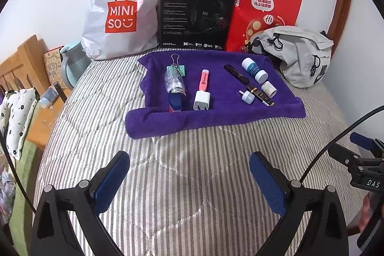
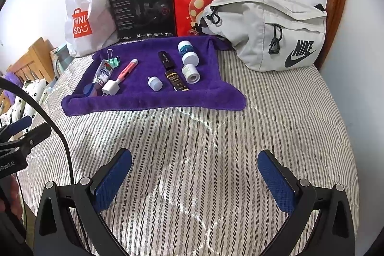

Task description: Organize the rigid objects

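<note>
On the bed, small items lie across the purple towel [image 1: 216, 112].
Both grippers' fingers [image 1: 112, 181] [image 2: 276, 181] hover spread, empty; only the right view shows the grey bag's [image 2: 268, 32] logo whole.

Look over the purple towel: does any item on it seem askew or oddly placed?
Mostly tidy rows. The purple towel is rumpled and rolled at its near-left edge, and the white charger lies touching the pink highlighter's end. Nothing looks spilled or damaged.
</note>
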Motion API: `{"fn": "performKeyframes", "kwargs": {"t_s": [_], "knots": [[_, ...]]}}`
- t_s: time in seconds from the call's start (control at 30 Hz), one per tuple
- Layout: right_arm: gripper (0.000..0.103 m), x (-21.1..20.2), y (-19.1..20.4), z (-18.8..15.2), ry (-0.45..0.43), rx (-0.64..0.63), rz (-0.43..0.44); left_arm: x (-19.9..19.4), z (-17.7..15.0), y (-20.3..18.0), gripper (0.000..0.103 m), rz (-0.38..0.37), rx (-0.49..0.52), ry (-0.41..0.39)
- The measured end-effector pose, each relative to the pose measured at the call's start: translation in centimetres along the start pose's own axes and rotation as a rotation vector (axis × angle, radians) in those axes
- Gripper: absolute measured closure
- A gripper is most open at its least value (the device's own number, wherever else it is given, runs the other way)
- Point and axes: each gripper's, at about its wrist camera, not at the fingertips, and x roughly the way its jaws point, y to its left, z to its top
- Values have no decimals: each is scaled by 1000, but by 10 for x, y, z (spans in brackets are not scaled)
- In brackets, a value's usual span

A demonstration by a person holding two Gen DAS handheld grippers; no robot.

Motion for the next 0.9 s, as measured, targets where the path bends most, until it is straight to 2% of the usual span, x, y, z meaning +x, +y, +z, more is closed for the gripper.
{"fn": "performKeyframes", "kwargs": {"t_s": [0.9], "knots": [[0, -5, 1, 3, -11, -7, 4, -1, 1, 0, 0, 10, 11, 4]]}}
